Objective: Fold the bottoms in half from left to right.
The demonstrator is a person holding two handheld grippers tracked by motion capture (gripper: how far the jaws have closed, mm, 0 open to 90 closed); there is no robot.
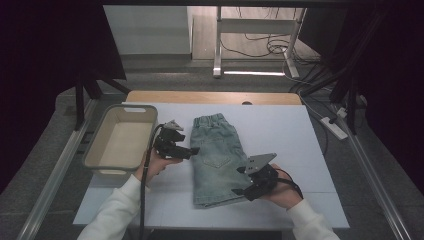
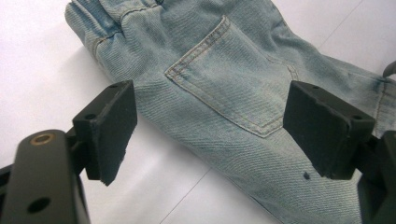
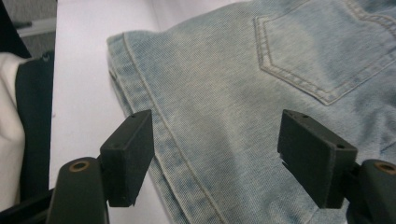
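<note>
My left gripper (image 1: 194, 150) gaped at the folded denim shorts' (image 1: 218, 159) left edge, my right gripper (image 1: 237, 191) spread wide over their hem, nothing gripped.

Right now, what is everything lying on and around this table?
Denim shorts: one, pale blue, folded in half, flat mid-table, back pocket up.
Bin: one, grey outside, cream inside, at the table's left edge.
Table: one, white top.
Desk frame: one, white, on the floor behind, cables under it.
Power strip: one, white, floor at right.
Left gripper: one, black, jaws open, at the shorts' left edge.
Right gripper: one, black, jaws open, over the hem corner.
</note>
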